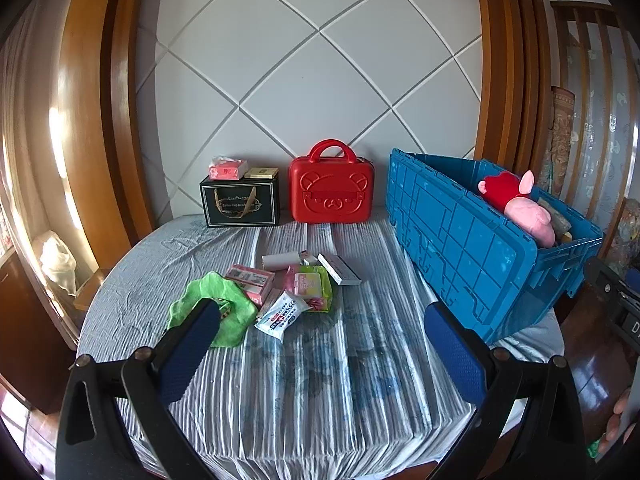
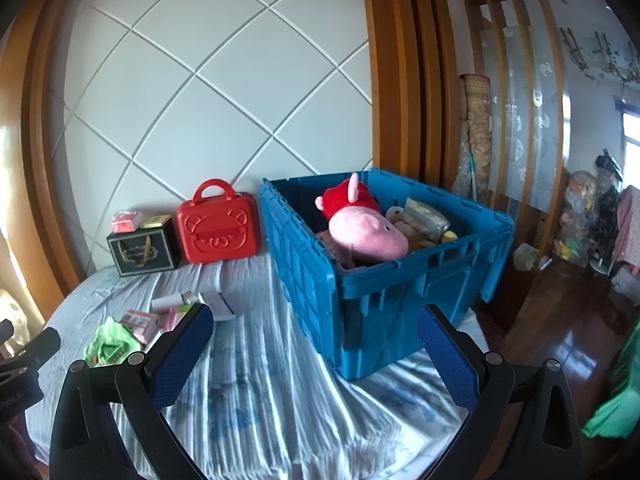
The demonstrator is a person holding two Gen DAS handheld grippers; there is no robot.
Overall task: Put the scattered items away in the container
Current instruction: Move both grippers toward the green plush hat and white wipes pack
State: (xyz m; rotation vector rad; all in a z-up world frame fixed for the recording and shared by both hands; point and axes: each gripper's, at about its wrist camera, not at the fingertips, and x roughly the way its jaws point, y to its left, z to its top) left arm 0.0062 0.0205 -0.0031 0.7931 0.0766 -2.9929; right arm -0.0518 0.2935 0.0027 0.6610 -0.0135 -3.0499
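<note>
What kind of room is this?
Probably a room in someone's home: a round table under a striped cloth, a plush pig in a blue crate, and a polished wooden floor.

The left gripper point(image 1: 320, 344) and the right gripper point(image 2: 316, 350) have black frames, blue textured pads and round silver screws.

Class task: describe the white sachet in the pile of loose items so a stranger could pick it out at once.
Start at the big blue crate on the striped tablecloth; the loose pile lies to its left. The white sachet is at the pile's near edge, right of the green cloth. It alone is a white crinkled packet with blue and red print.
</note>
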